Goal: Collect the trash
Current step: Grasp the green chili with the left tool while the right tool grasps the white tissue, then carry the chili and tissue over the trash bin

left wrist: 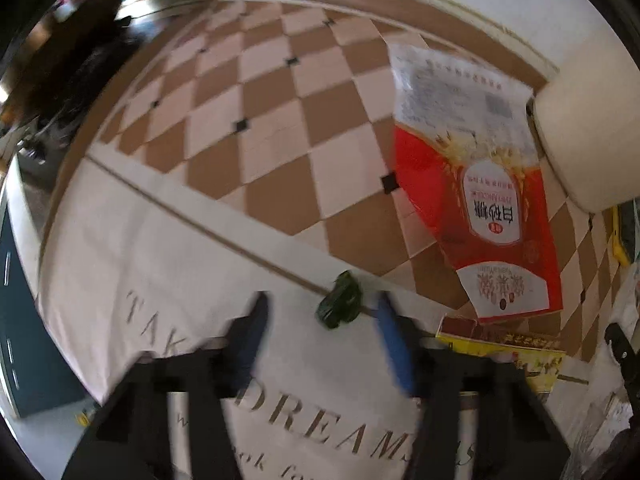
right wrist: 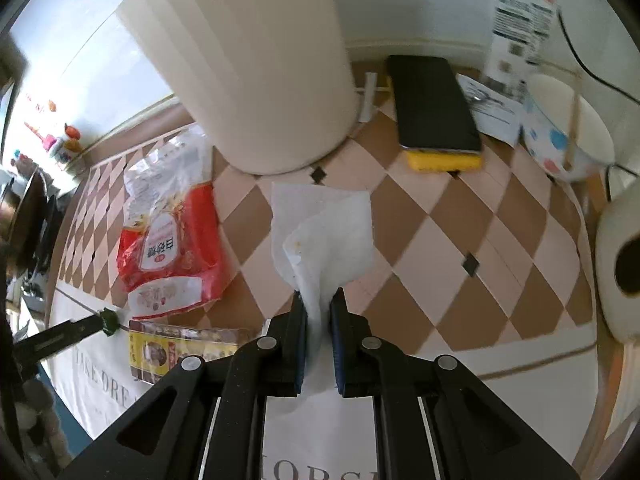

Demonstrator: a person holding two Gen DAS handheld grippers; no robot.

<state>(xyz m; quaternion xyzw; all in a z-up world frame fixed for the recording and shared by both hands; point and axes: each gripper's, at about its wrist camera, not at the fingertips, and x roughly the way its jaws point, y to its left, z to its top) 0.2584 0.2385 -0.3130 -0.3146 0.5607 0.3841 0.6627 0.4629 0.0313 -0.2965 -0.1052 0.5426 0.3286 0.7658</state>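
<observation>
The tabletop (right wrist: pixel 448 240) carries a checked cloth, and a cream bin (right wrist: pixel 260 60) stands at its far side. A red and white bag (left wrist: pixel 476 184) lies flat near the bin, with a yellow packet (left wrist: pixel 516 354) just beside its lower edge. The right claw (right wrist: pixel 319 308) is closed narrowly on a white tissue (right wrist: pixel 324 232), held close to the base of the bin. The left claw (left wrist: pixel 320 320) stands wide, with a small green wrapper (left wrist: pixel 340 300) between its fingertips. The step in hand appears to be carrying the tissue; the next move likely calls for lifting it above the bin rim, then releasing.
</observation>
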